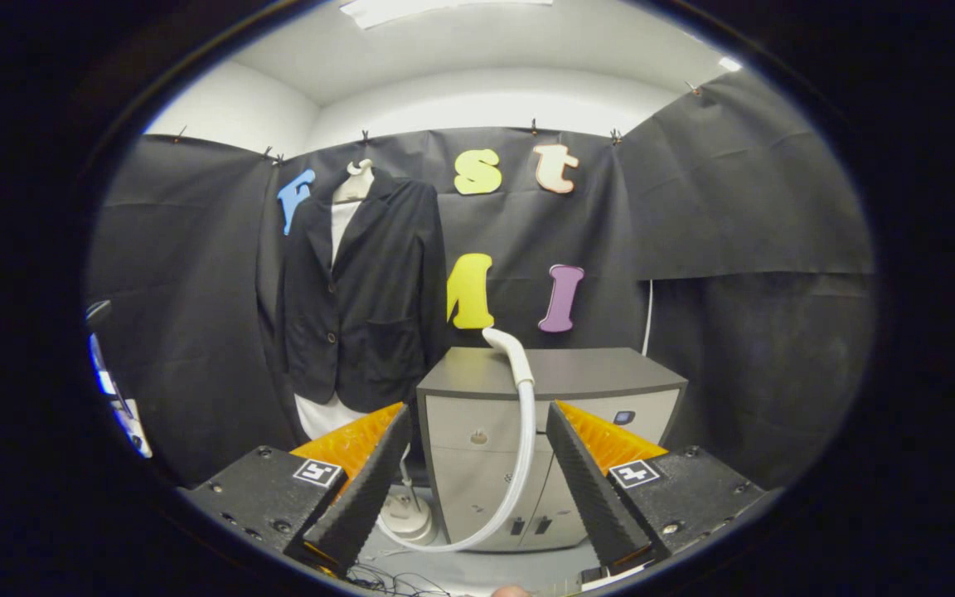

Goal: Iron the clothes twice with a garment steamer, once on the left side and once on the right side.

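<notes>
A dark blazer [361, 298] over a white shirt hangs on a dress form against the booth wall, beyond and left of my fingers. The garment steamer's white head [511, 352] lies on top of a grey cabinet [577, 373], and its hose [519, 464] curves down the cabinet front to a white base unit [407, 514] on the floor. My gripper [477, 439] is open, well short of the cabinet, with the hose seen in the gap between the fingers and nothing held.
The grey cabinet has a drawer and doors facing me and stands just right of the dress form. Loose cables [395, 580] lie on the floor below my fingers. Some equipment [113, 390] stands at the far left.
</notes>
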### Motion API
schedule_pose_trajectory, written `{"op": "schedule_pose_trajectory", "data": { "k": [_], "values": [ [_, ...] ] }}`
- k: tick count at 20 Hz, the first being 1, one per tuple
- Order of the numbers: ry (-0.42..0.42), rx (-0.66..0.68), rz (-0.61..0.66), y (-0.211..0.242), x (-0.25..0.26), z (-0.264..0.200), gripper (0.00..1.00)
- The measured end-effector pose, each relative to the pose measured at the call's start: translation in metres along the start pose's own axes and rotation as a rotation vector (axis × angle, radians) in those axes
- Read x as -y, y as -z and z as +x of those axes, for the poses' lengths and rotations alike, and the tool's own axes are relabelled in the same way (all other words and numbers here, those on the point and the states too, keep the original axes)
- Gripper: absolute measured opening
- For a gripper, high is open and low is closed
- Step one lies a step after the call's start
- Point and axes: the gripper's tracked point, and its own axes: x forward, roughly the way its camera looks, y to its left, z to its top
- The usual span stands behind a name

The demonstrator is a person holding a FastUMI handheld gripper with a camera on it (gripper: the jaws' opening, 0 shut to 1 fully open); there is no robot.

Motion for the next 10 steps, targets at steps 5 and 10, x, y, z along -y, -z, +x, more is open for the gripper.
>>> {"op": "schedule_pose_trajectory", "data": {
  "k": [5, 10],
  "values": [
    [-0.003, -0.003, -0.02, 0.002, -0.011, -0.001, 1.0],
    [0.008, -0.006, -0.001, -0.005, -0.019, 0.008, 1.0]
  ]
}}
